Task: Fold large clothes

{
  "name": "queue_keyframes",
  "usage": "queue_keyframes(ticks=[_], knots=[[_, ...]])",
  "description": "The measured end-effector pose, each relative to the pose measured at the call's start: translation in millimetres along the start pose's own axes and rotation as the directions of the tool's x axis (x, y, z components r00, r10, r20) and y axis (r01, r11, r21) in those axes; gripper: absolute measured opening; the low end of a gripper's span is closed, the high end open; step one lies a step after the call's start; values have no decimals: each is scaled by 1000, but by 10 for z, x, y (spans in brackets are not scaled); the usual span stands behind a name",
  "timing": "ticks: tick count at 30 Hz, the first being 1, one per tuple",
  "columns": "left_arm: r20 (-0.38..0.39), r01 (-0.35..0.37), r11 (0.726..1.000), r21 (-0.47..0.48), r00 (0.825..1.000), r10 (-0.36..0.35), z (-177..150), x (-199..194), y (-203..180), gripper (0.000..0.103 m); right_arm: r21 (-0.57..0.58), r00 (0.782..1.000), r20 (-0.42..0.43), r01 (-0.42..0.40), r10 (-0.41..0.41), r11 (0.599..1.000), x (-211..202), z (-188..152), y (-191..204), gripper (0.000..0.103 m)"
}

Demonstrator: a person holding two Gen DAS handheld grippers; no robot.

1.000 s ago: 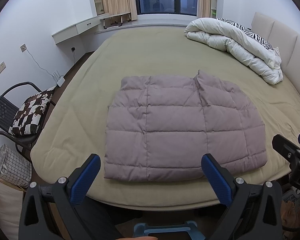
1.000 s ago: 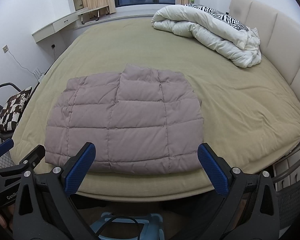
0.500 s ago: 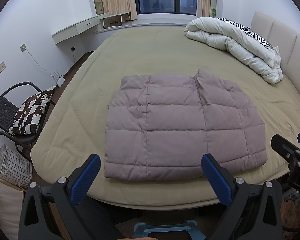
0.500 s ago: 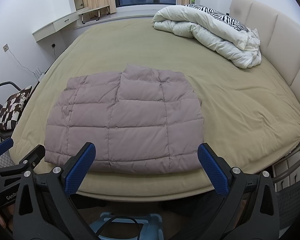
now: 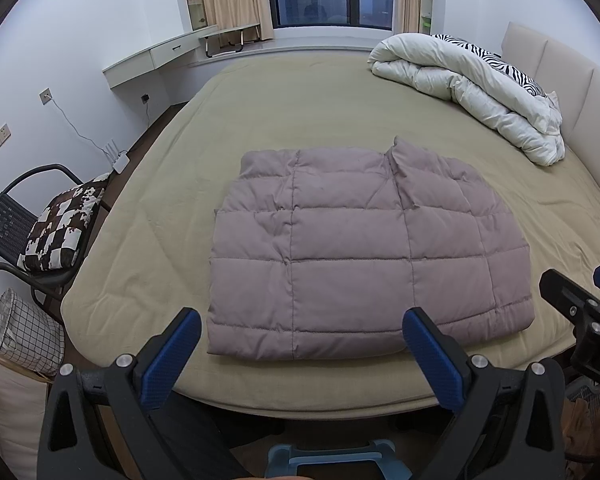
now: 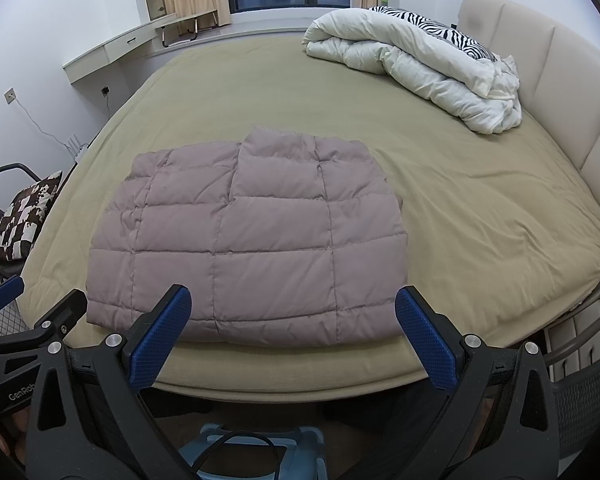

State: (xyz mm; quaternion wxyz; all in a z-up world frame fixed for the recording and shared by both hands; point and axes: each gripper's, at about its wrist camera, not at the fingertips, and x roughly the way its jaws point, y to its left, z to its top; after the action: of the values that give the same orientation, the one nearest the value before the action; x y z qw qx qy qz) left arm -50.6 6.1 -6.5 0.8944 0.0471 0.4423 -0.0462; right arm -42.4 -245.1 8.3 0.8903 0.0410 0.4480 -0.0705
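No visible change from a second ago: the jacket (image 5: 364, 256) lies folded as before, flat on the bed (image 5: 300, 112) near its front edge, and both tools hover off that edge. Left gripper (image 5: 300, 340) spread wide, holding nothing. Right gripper (image 6: 292, 320) likewise wide apart and empty. The underside of the folded jacket is hidden. In the left view the right gripper is cut off at the frame's right side. The duvet (image 6: 412, 56) sits heaped at the far right corner.
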Motion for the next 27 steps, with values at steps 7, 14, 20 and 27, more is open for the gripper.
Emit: queue_keyframes(ticks=[7, 14, 20, 27], knots=[[0, 1, 1000, 1, 1000, -1, -2, -1, 4, 103, 1, 1000, 0, 1, -1, 1000, 1, -2, 5, 103], [-1, 1, 1000, 2, 1000, -1, -14, 1, -2, 103, 1, 1000, 0, 2, -2, 1000, 8, -2, 4, 103], [-2, 2, 1000, 0, 1000, -2, -6, -1, -2, 103, 1, 1000, -1, 3, -3, 1000, 7, -11, 15, 103], [-3, 2, 1000, 1, 1000, -2, -29, 3, -15, 103, 3, 1000, -2, 5, -5, 1000, 10, -13, 16, 103]])
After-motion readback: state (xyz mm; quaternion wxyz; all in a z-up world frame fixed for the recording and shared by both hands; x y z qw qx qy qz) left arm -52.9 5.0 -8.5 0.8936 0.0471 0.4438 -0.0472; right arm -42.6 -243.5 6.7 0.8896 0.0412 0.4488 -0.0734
